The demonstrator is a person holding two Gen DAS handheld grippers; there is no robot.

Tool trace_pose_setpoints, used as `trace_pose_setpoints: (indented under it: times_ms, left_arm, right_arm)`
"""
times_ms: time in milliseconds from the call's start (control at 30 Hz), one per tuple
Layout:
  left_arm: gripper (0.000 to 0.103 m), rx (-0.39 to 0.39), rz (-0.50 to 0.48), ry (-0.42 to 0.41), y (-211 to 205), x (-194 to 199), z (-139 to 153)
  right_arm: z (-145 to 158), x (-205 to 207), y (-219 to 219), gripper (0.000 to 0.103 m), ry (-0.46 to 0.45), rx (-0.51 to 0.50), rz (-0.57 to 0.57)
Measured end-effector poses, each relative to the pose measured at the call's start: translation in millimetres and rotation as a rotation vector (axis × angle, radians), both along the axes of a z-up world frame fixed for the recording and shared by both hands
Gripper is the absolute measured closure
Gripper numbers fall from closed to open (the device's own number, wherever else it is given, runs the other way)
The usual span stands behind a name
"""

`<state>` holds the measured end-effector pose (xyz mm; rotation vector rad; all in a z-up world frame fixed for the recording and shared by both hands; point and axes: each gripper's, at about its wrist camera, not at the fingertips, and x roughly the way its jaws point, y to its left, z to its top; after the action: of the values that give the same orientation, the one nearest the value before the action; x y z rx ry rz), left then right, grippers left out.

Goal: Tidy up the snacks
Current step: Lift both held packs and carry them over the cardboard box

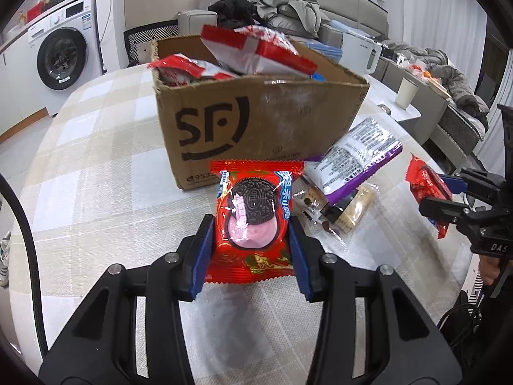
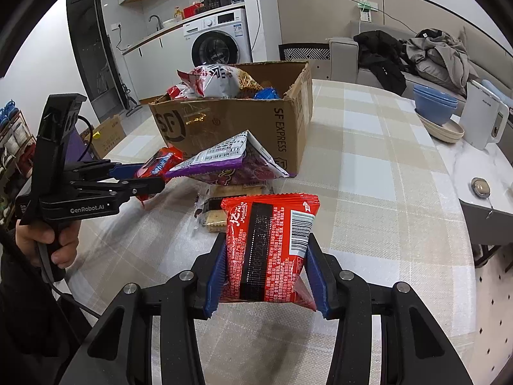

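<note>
A red Oreo packet (image 1: 253, 221), printed with a dark biscuit stamped "OREO" over pink cream, is clamped between the blue pads of the left gripper (image 1: 251, 240) and held above the checked tablecloth (image 1: 96, 176). At twelve o'clock from it stands an open cardboard box (image 1: 256, 118) marked "SF" on its front and "SF EXPRESS" on its side, with digits beginning "953" at its lower edge; red-and-white snack bags (image 1: 256, 48) are heaped in it.

A second red packet (image 2: 269, 250) is gripped by the right gripper (image 2: 266, 276), back side shown, with a barcode and the word "Mondelez"; the fine print cannot be read. At eleven o'clock from it, against the box, a purple-edged bag (image 2: 224, 160) is propped, its label too small to read, above clear-wrapped biscuits (image 2: 218, 215).

"GenRobot.AI" is lettered on the left tool's body in the right wrist view.
</note>
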<state>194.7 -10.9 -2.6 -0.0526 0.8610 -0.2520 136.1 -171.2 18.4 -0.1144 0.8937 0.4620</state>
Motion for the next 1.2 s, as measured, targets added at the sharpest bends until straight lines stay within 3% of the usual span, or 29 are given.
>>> trace_pose_setpoints:
  times_ms: [800,1200]
  left_arm:
    - [0.062,-0.052,0.027,-0.117,36.8,-48.7,67.0]
    - [0.062,-0.07,0.094,-0.169,62.8,-48.1,96.7]
  right_arm:
    - [17.2,-5.0,-4.3,0.057,-0.07,0.059,-0.016]
    - [39.5,7.2,2.2,0.057,-0.151,0.103,-0.012]
